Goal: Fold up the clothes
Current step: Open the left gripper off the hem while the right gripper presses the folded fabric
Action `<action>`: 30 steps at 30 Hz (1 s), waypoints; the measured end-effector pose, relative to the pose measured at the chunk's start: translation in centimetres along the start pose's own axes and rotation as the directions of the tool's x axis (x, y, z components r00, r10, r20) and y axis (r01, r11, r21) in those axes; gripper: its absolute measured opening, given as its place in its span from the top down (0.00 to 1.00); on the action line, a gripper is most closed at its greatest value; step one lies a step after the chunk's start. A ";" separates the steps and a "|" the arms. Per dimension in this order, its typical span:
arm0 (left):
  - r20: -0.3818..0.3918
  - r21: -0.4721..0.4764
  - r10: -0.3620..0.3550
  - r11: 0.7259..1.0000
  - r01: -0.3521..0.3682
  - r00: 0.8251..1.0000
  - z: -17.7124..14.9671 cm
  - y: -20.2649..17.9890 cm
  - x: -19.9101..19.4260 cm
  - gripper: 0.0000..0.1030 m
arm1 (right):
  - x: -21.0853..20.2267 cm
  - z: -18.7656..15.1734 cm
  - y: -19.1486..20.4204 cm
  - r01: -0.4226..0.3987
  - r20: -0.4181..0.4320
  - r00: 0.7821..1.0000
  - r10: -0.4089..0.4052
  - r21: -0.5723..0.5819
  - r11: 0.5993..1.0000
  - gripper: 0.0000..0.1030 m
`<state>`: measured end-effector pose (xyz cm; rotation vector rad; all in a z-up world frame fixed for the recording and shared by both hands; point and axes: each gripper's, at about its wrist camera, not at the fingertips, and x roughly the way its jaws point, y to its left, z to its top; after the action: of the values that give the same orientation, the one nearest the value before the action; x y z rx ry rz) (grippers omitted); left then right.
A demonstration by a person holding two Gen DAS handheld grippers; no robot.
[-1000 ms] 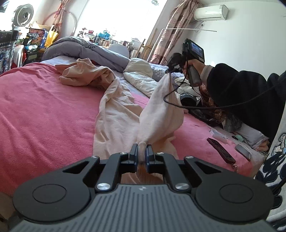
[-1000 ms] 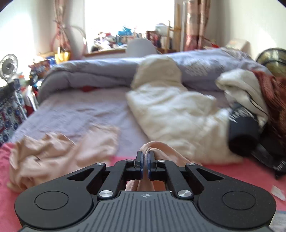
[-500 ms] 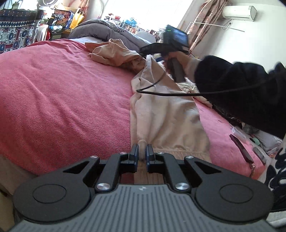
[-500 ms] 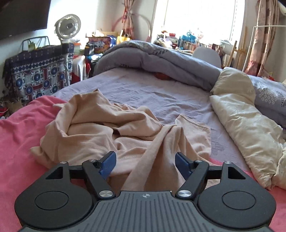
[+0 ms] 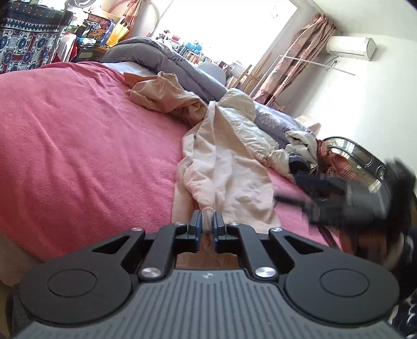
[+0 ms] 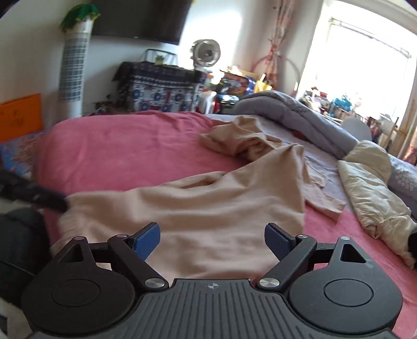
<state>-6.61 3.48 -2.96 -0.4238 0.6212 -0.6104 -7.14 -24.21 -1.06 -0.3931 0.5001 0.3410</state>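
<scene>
A bedroom with a bright window at the far end, patterned curtains [image 5: 294,62] and a wall air conditioner [image 5: 350,47]. The working surface is a bed covered by a pink blanket [image 5: 78,146]; a grey duvet [image 5: 166,62] is bunched along the far side, with a cream quilt [image 5: 250,130] beside it. No container holding anything can be made out.

The peach garment [image 6: 221,203] lies stretched along the blanket, its far end heaped in a crumpled mass near the duvet and its near end drawn toward the bed's edge. The left tool [image 5: 207,224] is pinched tight on a gathered fold at that near end, the cloth rising between its blue pads. The right tool [image 6: 212,240] hovers just above the flat middle of the garment, its jaws opening and already wide; cloth lies beneath them, but the pads [image 6: 147,240] do not press on it. In the left wrist view the right tool [image 5: 338,200] shows only as a dark blur at the right edge.

Surroundings: a cabinet draped in blue patterned cloth [image 6: 159,88], a desk fan [image 6: 207,53], a tower fan [image 6: 74,70] and a dark wall screen [image 6: 140,18] stand beyond the bed. Dark clothing and a red-brown scarf [image 5: 328,153] are piled at the bed's right side, clear of the garment.
</scene>
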 end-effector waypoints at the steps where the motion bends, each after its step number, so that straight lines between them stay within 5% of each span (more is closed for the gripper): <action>1: 0.004 0.003 -0.007 1.000 0.007 1.000 0.1 -0.2 -0.1 0.93 | -0.5 -0.5 2.3 0.001 0.015 1.000 0.000 -0.052 0.999 0.15; 6: -0.002 0.013 -0.026 1.000 0.026 1.000 0.5 -1.0 -0.2 0.93 | -0.3 -2.3 11.3 0.129 0.097 0.990 -0.105 -0.285 0.950 0.16; 11: -0.001 -0.003 -0.038 0.999 0.038 0.999 0.9 -1.3 -0.7 0.93 | 0.7 -2.2 15.5 0.250 0.182 0.962 -0.205 -0.276 0.928 0.26; 15: 0.008 0.011 -0.046 0.999 0.046 0.999 1.1 -1.7 -1.1 0.93 | 1.8 -1.3 16.9 0.315 0.215 0.941 -0.260 -0.279 0.907 0.52; 16: 0.009 0.016 -0.046 0.999 0.046 0.999 1.2 -1.8 -1.2 0.93 | 2.1 -1.2 17.0 0.312 0.205 0.944 -0.260 -0.286 0.906 0.71; 18: 0.004 0.029 -0.043 0.999 0.043 0.999 1.2 -1.9 -1.3 0.93 | 2.5 -1.0 17.2 0.294 0.172 0.952 -0.252 -0.292 0.910 0.91; 22: -0.032 0.046 -0.028 0.999 0.029 0.999 1.3 -1.8 -1.4 0.90 | 1.9 -1.1 17.5 0.262 0.173 0.961 -0.217 -0.316 0.912 0.92; 23: -0.045 0.044 -0.011 0.999 0.013 0.999 1.3 -1.6 -1.3 0.75 | 1.7 -1.1 17.7 0.261 0.180 0.961 -0.211 -0.327 0.908 0.92; 25: -0.057 0.029 0.024 0.999 -0.023 0.998 1.3 -1.3 -1.3 0.62 | 1.3 -1.0 17.9 0.247 0.185 0.963 -0.194 -0.336 0.909 0.92; 30: -0.017 0.003 0.048 0.999 -0.048 0.999 2.1 -0.5 -2.1 0.58 | 0.0 -0.5 18.7 0.204 0.198 0.970 -0.142 -0.341 0.918 0.93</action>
<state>-6.86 4.83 -0.30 -0.4004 0.6453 -0.5692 -14.92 -8.11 -6.69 -0.7541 0.2299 0.2904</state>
